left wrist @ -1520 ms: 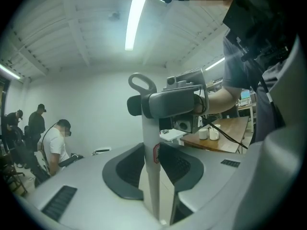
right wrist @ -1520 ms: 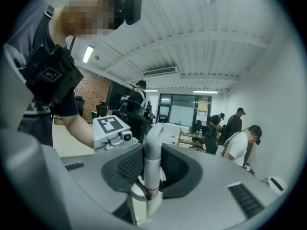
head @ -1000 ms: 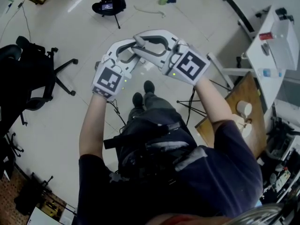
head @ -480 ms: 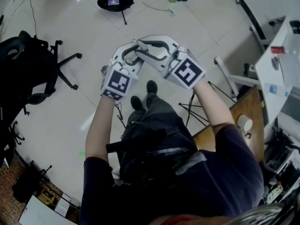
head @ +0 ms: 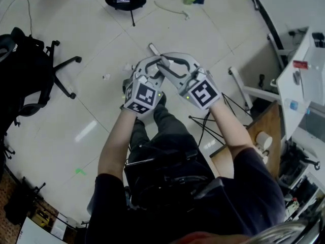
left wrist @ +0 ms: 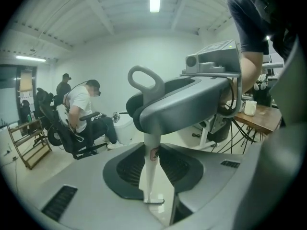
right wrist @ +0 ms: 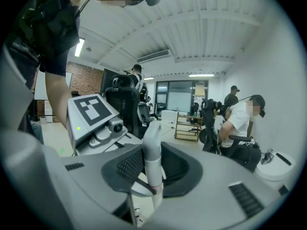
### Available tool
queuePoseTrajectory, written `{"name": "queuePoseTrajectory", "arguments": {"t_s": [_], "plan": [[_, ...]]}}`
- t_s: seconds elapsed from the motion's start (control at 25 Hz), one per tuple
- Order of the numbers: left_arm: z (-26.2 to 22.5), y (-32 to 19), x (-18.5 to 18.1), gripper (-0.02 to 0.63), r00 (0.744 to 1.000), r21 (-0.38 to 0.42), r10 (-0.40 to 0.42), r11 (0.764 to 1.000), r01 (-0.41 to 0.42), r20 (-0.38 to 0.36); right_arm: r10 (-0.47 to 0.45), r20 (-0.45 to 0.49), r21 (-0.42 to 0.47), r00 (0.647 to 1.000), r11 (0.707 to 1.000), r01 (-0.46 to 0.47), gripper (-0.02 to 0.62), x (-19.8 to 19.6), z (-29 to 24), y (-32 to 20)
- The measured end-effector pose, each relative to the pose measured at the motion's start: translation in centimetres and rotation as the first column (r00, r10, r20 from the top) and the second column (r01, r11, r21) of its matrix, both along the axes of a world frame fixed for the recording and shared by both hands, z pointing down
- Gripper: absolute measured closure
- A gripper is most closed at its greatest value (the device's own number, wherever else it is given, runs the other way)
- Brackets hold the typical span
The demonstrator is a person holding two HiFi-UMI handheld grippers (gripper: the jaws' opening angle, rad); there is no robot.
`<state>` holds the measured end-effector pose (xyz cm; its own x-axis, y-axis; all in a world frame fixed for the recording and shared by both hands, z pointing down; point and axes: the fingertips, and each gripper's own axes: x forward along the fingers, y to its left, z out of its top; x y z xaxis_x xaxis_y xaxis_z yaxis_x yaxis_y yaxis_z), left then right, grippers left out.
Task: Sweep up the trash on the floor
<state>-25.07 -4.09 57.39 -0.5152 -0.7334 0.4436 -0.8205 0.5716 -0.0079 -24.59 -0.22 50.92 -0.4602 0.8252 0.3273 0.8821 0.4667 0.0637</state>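
Left hand-held gripper (head: 151, 67) and right hand-held gripper (head: 172, 65) each clamp the white handle (left wrist: 149, 166), jaws part-way apart round it. Best to keep both grips firm. A white scrap (head: 106, 77) lies on the floor (head: 61, 131) beyond, left of the left one; short strokes should gather it.

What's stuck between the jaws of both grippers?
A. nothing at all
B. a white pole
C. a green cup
B: each gripper view shows a white pole standing upright between the jaws. The left gripper and the right gripper are both shut on it.
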Motion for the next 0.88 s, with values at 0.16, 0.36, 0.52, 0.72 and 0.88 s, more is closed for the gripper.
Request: {"name": "queuePoseTrajectory", "arguments": {"t_s": [0.16, 0.36, 0.52, 0.72, 0.88], "plan": [[0.6, 1.9, -0.5, 0.509, 0.999, 0.055, -0.038, 0.998, 0.038, -0.009, 0.06, -0.024, -0.006, 0.998, 0.998, -0.061, 0.482, -0.6, 0.7, 2.0], [1.6, 3.6, 0.3, 0.506, 1.0, 0.088, -0.025, 0.996, 0.026, -0.012, 0.056, -0.068, 0.001, 0.996, 0.998, -0.056, 0.479, 0.2, 1.8, 4.1], [2.0, 4.2, 0.1, 0.44, 0.999, 0.103, -0.032, 0.994, 0.032, -0.003, 0.007, -0.093, 0.019, 0.996, 1.0, -0.006, 0.476, 1.6, 2.6, 7.5], [3.1, 6.1, 0.7, 0.551, 0.997, 0.076, -0.072, 0.995, 0.07, 0.023, -0.014, -0.132, 0.014, 0.991, 1.0, 0.015, 0.47, 2.8, 3.0, 10.0], [3.6, 7.8, 1.7, 0.557, 0.99, 0.116, -0.14, 0.983, 0.143, -0.029, -0.015, -0.169, 0.001, 0.985, 1.0, 0.015, 0.467, 4.0, 3.5, 11.5]]}}
